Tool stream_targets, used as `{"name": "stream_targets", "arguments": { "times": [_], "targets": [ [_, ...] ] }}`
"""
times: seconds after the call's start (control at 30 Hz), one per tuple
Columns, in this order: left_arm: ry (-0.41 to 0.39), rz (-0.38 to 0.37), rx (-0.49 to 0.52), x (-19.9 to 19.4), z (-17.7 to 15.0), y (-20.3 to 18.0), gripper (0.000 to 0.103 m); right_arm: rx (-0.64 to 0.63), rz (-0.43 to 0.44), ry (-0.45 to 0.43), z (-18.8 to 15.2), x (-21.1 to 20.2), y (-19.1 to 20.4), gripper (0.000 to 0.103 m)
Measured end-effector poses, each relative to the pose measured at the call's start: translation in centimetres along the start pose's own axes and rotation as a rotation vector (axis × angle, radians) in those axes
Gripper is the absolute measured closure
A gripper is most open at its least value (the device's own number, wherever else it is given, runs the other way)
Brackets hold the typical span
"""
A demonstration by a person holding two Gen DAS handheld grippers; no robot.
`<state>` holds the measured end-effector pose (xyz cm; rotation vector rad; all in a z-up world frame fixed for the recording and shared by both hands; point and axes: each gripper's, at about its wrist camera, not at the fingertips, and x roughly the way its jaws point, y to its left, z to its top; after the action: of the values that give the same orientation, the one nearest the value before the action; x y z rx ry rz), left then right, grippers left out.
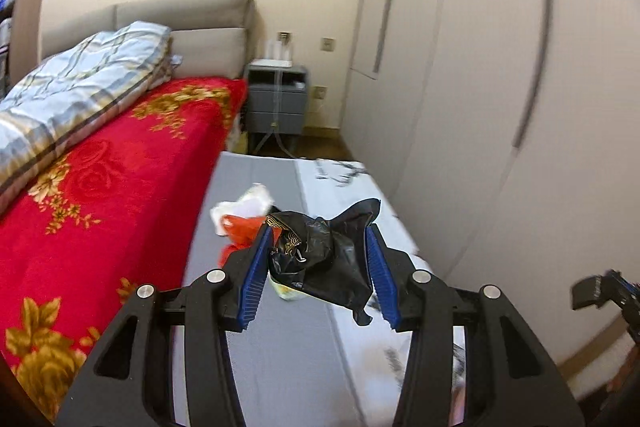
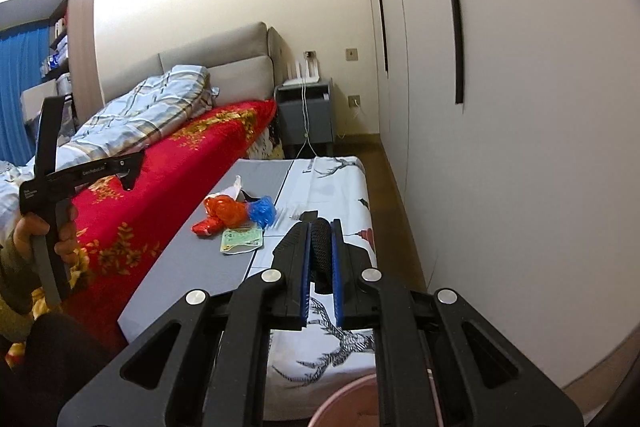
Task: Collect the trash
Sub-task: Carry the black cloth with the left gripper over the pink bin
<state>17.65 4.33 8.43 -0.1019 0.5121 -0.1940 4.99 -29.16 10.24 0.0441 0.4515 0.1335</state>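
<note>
Your bed with its red floral blanket runs along the left, and the low table, half grey and half deer-print cloth, sits just beside it. A pink bin rim shows at the bottom edge of your right wrist view. Your left gripper has its jaws wide apart around a crumpled black bag; the bag's flared end points away from you and to the right, its long axis roughly across the jaws, and you cannot tell whether the pads press it. Just beyond it lie a red wrapper and white tissue on the grey half. Your right gripper has its jaws nearly closed on a dark textured roll, its long axis running along the fingers. Near it lie a blue bag and green packet.
</note>
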Motion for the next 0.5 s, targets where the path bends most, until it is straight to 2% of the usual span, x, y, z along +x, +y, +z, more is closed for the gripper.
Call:
{"name": "stream_targets", "arguments": {
  "times": [0.2, 0.3, 0.5],
  "targets": [
    [0.037, -0.105, 0.05, -3.4, -3.0, -6.5, 0.057, 0.025, -0.031, 0.012, -2.1, -4.2, -1.2, 0.094],
    [0.069, -0.158, 0.076, -3.8, -5.2, -9.6, 0.056, 0.061, -0.059, 0.03, -3.7, -5.8, -2.2, 0.094],
    [0.137, -0.233, 0.106, -3.1, -9.0, -13.6, 0.056, 0.123, -0.118, 0.077, -6.8, -6.7, -3.7, 0.094]
  ]
}}
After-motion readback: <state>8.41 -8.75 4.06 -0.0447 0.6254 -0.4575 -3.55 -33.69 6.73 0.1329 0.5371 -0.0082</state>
